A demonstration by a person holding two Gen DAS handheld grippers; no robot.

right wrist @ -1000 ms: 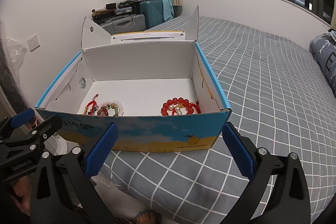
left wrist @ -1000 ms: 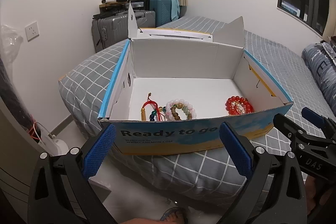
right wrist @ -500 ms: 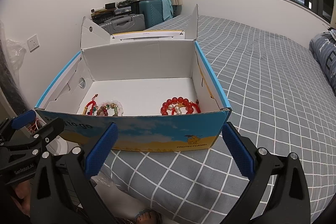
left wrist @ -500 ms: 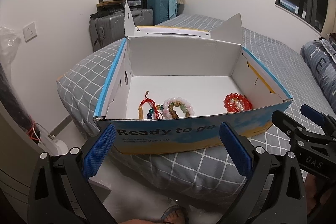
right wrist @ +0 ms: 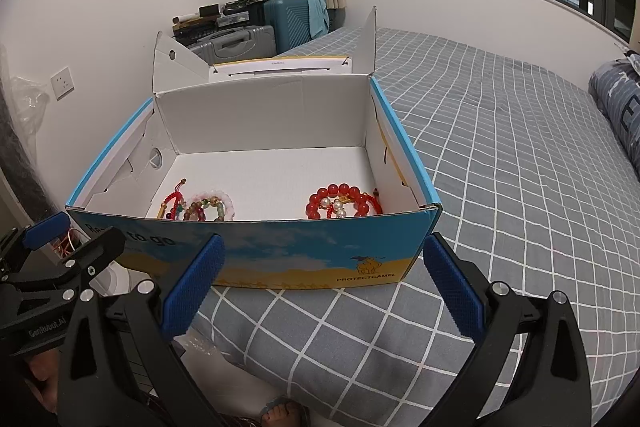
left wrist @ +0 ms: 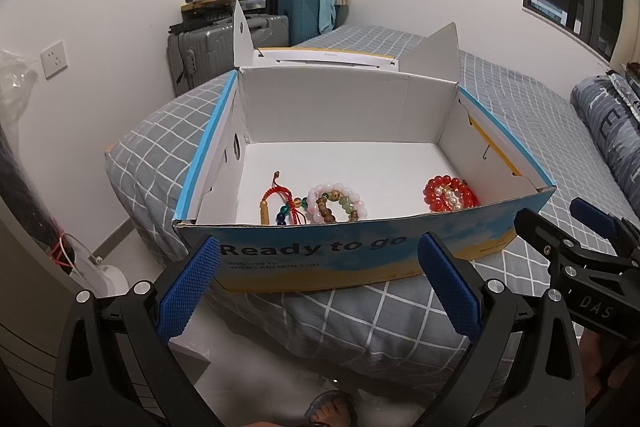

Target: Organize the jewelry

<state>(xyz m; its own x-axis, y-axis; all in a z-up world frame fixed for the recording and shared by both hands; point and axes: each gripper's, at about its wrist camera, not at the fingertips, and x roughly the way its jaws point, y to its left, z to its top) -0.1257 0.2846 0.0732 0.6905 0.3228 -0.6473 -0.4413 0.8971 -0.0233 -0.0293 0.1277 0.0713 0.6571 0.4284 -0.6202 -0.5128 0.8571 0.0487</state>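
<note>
**Both grippers poised before an open shoebox of bracelets**

An open shoebox [left wrist: 320, 255] sat on the near corner of a bed [right wrist: 500, 163] with a grey checked cover, its lid folded back at the far side, probably so that both tools could reach in from above. The left gripper [left wrist: 318, 285] and the right gripper [right wrist: 320, 285] hung just before the near wall, each with its blue-padded fingers [left wrist: 188, 287] spread wide and holding nothing, which suggested an approach not yet committed to any piece. Inside, near the front wall, lay a red cord bracelet [left wrist: 278, 197] touching a pink bead bracelet [left wrist: 338, 201] at the left, and a red bead bracelet [left wrist: 450, 193] at the right, well apart from the pair. The near wall cut off the lower edges of all three. Whether the left cluster held two pieces or more, tangled or only overlapping, could not be told. No separate tray or organiser was in view.
</note>
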